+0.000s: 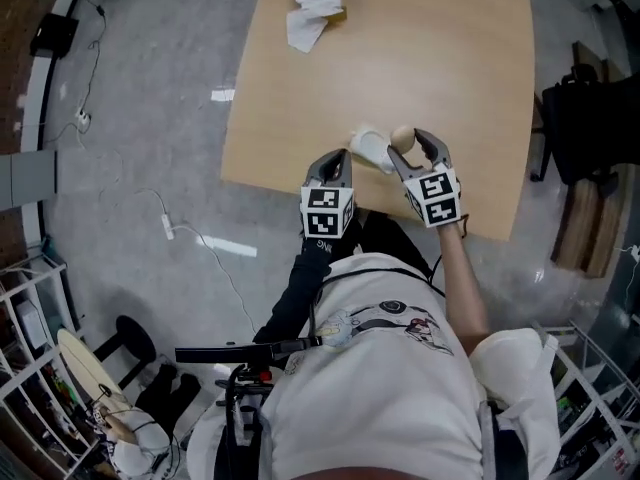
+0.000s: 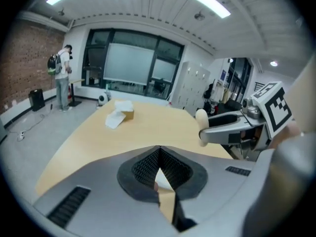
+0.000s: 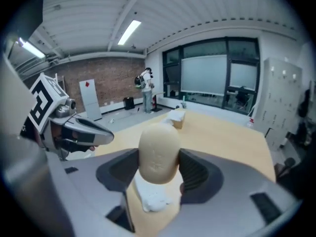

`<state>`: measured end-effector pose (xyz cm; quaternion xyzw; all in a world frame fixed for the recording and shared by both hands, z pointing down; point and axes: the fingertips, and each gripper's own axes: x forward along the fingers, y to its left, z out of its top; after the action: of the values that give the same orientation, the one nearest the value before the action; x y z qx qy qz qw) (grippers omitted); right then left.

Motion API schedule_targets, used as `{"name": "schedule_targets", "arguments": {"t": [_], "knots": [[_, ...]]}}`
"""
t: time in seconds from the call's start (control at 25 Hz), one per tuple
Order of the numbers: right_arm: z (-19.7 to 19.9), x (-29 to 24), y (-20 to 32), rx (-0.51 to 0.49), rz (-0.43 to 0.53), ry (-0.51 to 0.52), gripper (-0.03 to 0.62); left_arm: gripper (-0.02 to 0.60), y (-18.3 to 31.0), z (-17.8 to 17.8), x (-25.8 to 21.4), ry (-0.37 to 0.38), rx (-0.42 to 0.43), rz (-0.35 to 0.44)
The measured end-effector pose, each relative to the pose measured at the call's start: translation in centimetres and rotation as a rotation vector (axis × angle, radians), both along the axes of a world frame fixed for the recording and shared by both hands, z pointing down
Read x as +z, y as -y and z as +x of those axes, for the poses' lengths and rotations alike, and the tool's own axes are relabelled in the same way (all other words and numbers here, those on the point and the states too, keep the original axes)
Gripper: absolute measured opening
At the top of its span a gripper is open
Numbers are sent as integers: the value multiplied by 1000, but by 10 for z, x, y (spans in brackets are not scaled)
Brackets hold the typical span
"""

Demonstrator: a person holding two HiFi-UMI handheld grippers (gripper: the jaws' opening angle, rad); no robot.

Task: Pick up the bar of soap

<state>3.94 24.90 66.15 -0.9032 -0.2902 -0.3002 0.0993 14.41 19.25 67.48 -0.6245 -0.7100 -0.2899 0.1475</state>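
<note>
While we pinch the bar of soap (image 3: 158, 149) upright in our right gripper (image 3: 159, 168), just above the wooden table (image 1: 440, 58), our left gripper (image 2: 159, 177) hovers beside it, jaws pressed together, empty.

Bar of soap (image 3: 159, 147): lower end hidden between right gripper (image 3: 158, 158) pads. White crumpled item (image 3: 150, 199) beneath: partly covered by soap, kind unclear. Small box with white paper (image 1: 315, 8) at far bench (image 1: 450, 58) end: too small to identify. Bench near edge partly hidden behind right gripper.
</note>
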Motion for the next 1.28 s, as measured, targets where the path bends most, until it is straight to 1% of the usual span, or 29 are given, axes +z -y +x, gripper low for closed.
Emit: {"name": "schedule_targets", "arguments": {"t": [0.12,0.2,0.32,0.4,0.52,0.64,0.76,0.92,1.08,1.28], "knots": [[-24,-33,13,96,-21,-65,258,0,-8,-17,-39,13,21,-86],[-33,-64,13,137,-49,-118,258,0,-19,-26,-74,5,35,-160],[-45,-113,-9,183,-147,-188,258,0,-47,-29,-127,-25,46,-294],[-53,-144,-22,209,-215,-229,258,0,-58,-28,-155,-45,41,-362],[-64,-185,-27,232,-301,-281,258,0,-60,-29,-189,-65,37,-437],[-71,-214,-31,250,-364,-332,258,0,-68,-31,-215,-83,42,-500],[-74,-232,-33,251,-409,-365,258,0,-75,-36,-230,-93,52,-540],[-76,-249,-36,251,-459,-394,258,0,-81,-46,-242,-111,75,-573],[-78,-259,-40,269,-488,-418,258,0,-84,-50,-247,-123,85,-588],[-77,-259,-42,259,-501,-412,258,0,-88,-51,-247,-131,84,-592]]}}
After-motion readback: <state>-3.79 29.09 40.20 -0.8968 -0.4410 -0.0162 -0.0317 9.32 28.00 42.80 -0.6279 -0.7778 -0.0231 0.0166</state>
